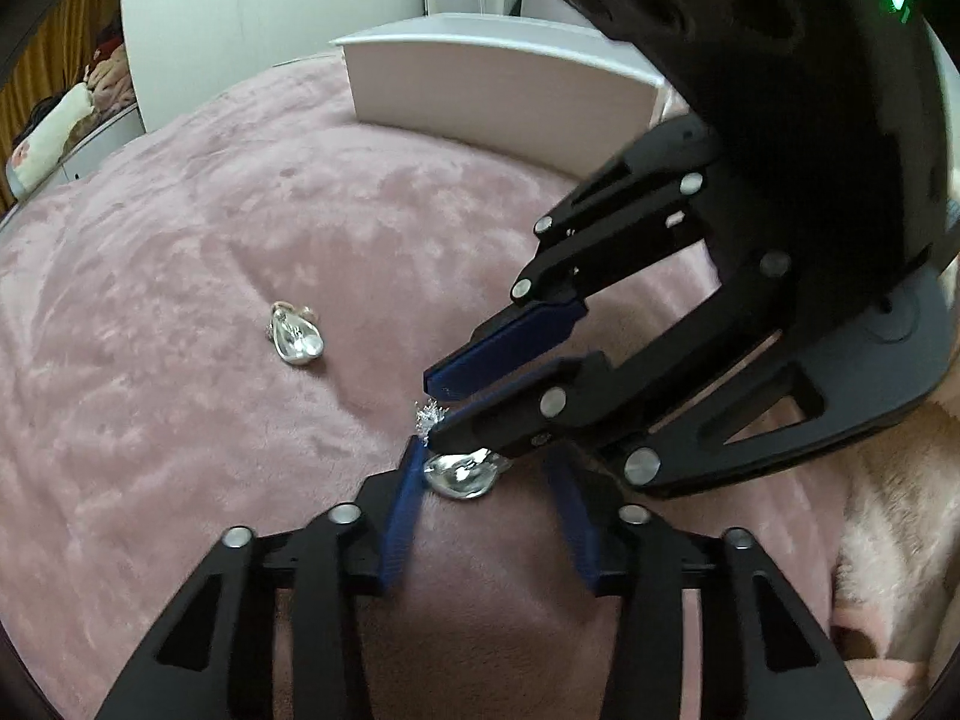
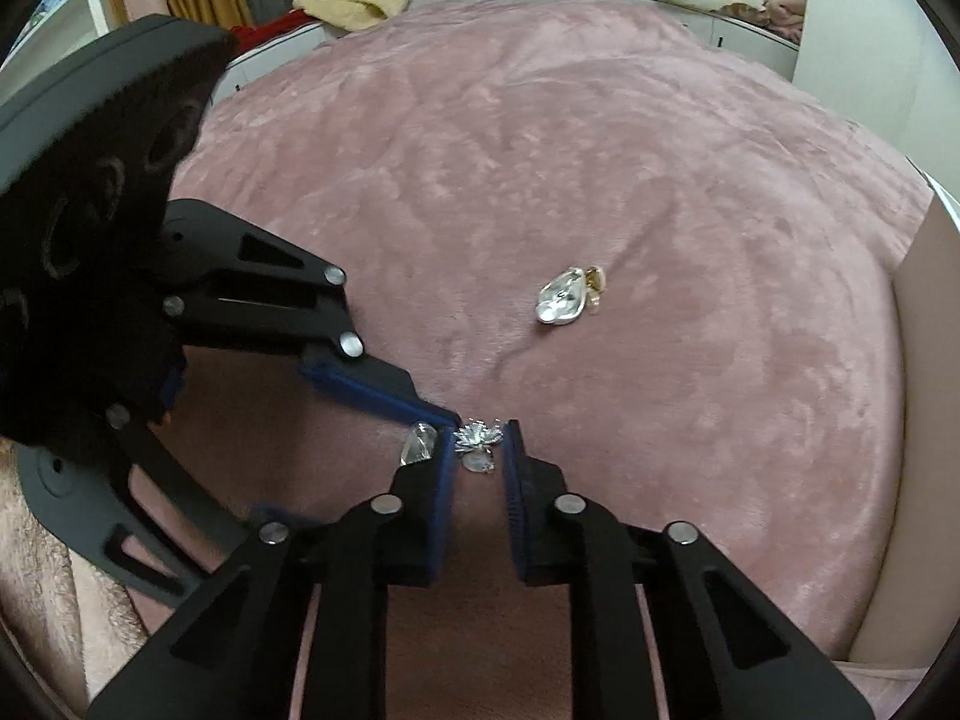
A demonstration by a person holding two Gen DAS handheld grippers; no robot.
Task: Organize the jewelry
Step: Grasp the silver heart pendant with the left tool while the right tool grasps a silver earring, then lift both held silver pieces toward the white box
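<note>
The right gripper stands partly open astride the spiky silver cluster earring on the pink plush blanket; close gently and low to catch it, I judge. The left gripper, open and empty, brackets the glossy silver teardrop piece just beside the cluster, crowding it. Beyond the cluster lie another silver teardrop earring and a pale box

Two grippers, two silver drop earrings, one spiky silver ornament — one pink blanket.

Glossy silver metal earring on plush pink blanket.
</note>
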